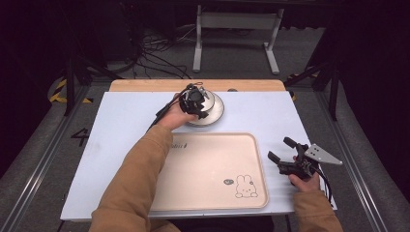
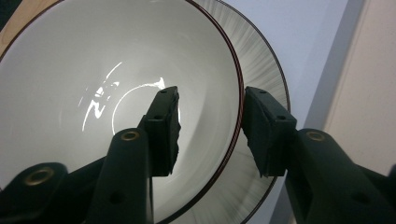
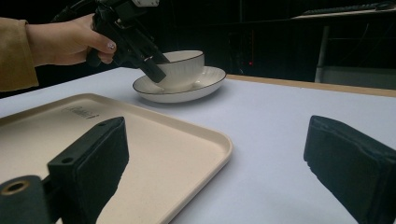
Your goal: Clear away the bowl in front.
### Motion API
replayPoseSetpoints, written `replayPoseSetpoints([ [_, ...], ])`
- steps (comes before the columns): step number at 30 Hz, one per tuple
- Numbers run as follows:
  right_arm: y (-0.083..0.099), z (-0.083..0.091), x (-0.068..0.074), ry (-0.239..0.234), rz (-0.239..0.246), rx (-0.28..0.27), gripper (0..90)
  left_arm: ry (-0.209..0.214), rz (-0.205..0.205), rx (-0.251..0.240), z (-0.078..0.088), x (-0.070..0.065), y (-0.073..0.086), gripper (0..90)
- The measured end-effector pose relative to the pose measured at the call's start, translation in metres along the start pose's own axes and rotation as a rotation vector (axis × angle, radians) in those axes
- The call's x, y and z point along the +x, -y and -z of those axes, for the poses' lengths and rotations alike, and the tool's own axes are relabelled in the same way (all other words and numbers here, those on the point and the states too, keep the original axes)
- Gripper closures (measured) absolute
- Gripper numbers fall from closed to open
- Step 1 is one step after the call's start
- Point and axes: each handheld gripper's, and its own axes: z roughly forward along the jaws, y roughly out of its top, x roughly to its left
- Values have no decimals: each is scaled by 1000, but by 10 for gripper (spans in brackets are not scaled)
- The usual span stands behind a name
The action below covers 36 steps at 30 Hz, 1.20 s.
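A white bowl (image 1: 209,98) with a dark rim stands on a ribbed white plate (image 1: 218,112) at the back middle of the table. My left gripper (image 1: 193,102) is lowered over the bowl's near side. In the left gripper view its jaws straddle the bowl (image 2: 70,70) rim, one pad (image 2: 164,126) inside and the other over the plate (image 2: 261,60). The inner pad stands clear of the wall, so the left gripper (image 2: 210,95) is open. My right gripper (image 1: 279,149) rests open at the table's right, with nothing between its jaws (image 3: 217,123).
A beige tray (image 1: 208,164) with a rabbit drawing (image 1: 245,186) lies at the front middle, between the two hands. The white table cover (image 1: 125,125) ends at a wooden strip (image 1: 145,85) behind the plate. A desk frame (image 1: 237,38) and cables stand on the floor beyond.
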Motion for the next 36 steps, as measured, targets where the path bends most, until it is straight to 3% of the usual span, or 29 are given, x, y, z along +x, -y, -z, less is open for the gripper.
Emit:
replayPoseSetpoints([
  [5,0,0,0,-1,-1,0,74,-12,-15,20,-4,-2,0,621],
  [12,0,0,0,0,-3,-1,74,-30,-65,51,-7,-7,-2,787],
  [16,0,0,0,0,-3,-1,75,-38,-88,52,-9,-10,-4,818],
  [22,0,0,0,1,-3,-2,75,-63,-98,70,-8,-12,-5,827],
  [31,0,0,0,1,-7,-4,75,-118,-146,87,-8,-18,-8,823],
  [36,0,0,0,2,-8,-5,75,-113,-141,75,-2,-20,-9,817],
])
